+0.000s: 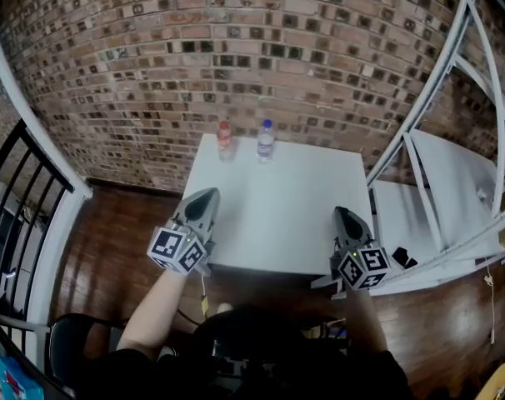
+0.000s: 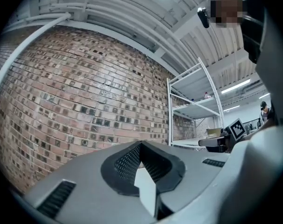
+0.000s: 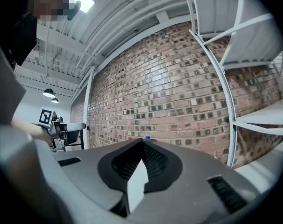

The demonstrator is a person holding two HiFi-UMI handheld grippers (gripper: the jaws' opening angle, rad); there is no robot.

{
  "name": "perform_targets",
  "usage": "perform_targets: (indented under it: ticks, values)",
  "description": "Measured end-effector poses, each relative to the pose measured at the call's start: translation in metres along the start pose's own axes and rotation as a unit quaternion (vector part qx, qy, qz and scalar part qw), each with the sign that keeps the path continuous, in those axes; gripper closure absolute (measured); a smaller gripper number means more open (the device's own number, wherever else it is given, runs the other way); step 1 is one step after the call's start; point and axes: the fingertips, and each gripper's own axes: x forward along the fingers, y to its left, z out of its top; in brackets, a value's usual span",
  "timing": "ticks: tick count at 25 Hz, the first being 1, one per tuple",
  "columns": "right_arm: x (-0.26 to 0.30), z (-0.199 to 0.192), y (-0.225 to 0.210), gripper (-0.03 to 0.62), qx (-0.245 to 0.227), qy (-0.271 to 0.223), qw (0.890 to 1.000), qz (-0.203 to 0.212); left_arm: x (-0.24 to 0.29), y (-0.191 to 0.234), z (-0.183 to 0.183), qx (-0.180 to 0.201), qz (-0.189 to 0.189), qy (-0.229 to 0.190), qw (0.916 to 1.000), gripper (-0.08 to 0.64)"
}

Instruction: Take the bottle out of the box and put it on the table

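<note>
Trouble sits at twelve o'clock: red-capped bottle (image 1: pixel 225 138) and blue-capped bottle (image 1: pixel 266 140) stand side by side at the far edge of the white table (image 1: pixel 277 223), no box in view. Your left gripper (image 1: pixel 207 197) and right gripper (image 1: pixel 343 214) are pressed together, empty; reaching in unopened could topple either.

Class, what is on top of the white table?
A red-capped bottle and a blue-capped bottle stand at the white table's far edge. The table hides whatever lies underneath.
</note>
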Motion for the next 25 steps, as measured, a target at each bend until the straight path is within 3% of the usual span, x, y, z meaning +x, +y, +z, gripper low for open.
perform_targets:
  ticks: [11, 18, 25]
  values:
    - [-0.014, -0.017, -0.012, 0.592, 0.034, -0.008, 0.999, -0.009, -0.017, -0.015, -0.005, 0.01, 0.004, 0.002, 0.9999, 0.557]
    - [-0.024, -0.036, -0.017, 0.592, 0.06, -0.003, 0.998, -0.019, -0.023, -0.01, -0.012, -0.018, 0.034, -0.019, 0.9991, 0.557]
    - [-0.016, -0.044, -0.017, 0.592, 0.046, 0.0, 0.999, -0.021, -0.022, 0.001, -0.02, -0.018, 0.039, -0.015, 0.999, 0.557]
